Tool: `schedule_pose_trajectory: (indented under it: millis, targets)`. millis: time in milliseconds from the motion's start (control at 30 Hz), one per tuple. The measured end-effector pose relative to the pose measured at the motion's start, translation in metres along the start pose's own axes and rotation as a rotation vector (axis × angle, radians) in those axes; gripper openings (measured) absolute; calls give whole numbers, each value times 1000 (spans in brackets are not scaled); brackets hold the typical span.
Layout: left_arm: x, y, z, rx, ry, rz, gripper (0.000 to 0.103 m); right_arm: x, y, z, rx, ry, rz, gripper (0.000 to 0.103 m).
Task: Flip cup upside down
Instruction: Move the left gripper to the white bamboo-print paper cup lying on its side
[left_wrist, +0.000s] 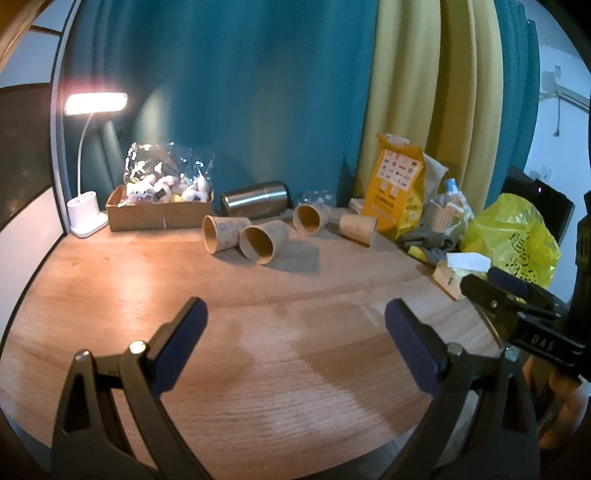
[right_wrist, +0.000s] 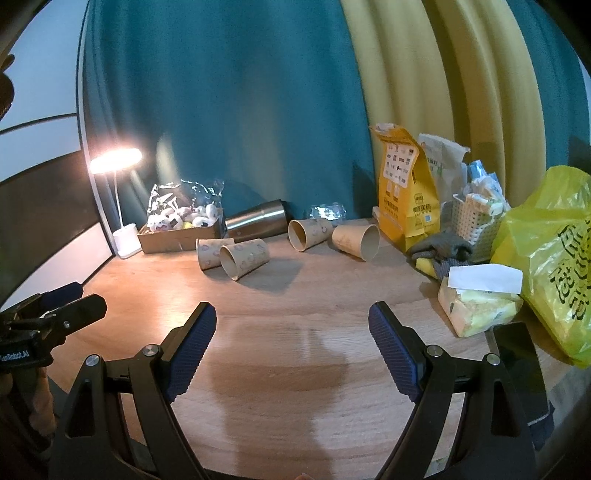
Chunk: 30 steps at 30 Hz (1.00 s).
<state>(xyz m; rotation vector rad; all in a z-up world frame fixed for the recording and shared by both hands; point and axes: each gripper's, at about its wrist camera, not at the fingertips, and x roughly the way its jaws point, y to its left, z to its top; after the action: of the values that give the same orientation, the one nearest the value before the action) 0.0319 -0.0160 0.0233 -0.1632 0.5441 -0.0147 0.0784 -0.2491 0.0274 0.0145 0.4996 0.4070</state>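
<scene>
Several paper cups lie on their sides at the back of the wooden table (left_wrist: 258, 332). In the left wrist view they are a far-left cup (left_wrist: 223, 232), one beside it (left_wrist: 263, 242), a middle cup (left_wrist: 310, 218) and a right cup (left_wrist: 357, 228). The right wrist view shows the same cups: (right_wrist: 211, 252), (right_wrist: 243, 257), (right_wrist: 308, 232), (right_wrist: 356, 240). My left gripper (left_wrist: 295, 332) is open and empty, well short of the cups. My right gripper (right_wrist: 291, 332) is open and empty, also short of them. Each gripper shows at the other view's edge.
A steel tumbler (left_wrist: 256, 201) lies behind the cups. A cardboard box of wrapped items (left_wrist: 159, 208) and a lit desk lamp (left_wrist: 96, 103) stand back left. An orange bag (left_wrist: 397, 184), basket (right_wrist: 476, 225), yellow plastic bag (right_wrist: 554, 254), tissue pack (right_wrist: 480, 299) and phone (right_wrist: 521, 369) crowd the right.
</scene>
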Motion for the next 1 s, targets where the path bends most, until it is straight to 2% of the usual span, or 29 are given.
schedule_pose_trajectory:
  millis: [167, 367, 500, 833, 1000]
  targets:
    - [24, -2, 5, 23, 47, 1, 98, 19, -13, 1, 21, 24, 0, 87]
    - [81, -5, 26, 133, 160, -43, 98, 53, -32, 5, 49, 67, 0, 87]
    - [126, -11, 47, 273, 226, -53, 98, 75, -45, 9, 64, 89, -12, 87]
    - [243, -41, 106, 627, 346, -156, 98, 141, -94, 18, 176, 110, -74, 87]
    - [315, -76, 131, 819, 392, -265, 98, 174, -122, 25, 271, 140, -82, 87]
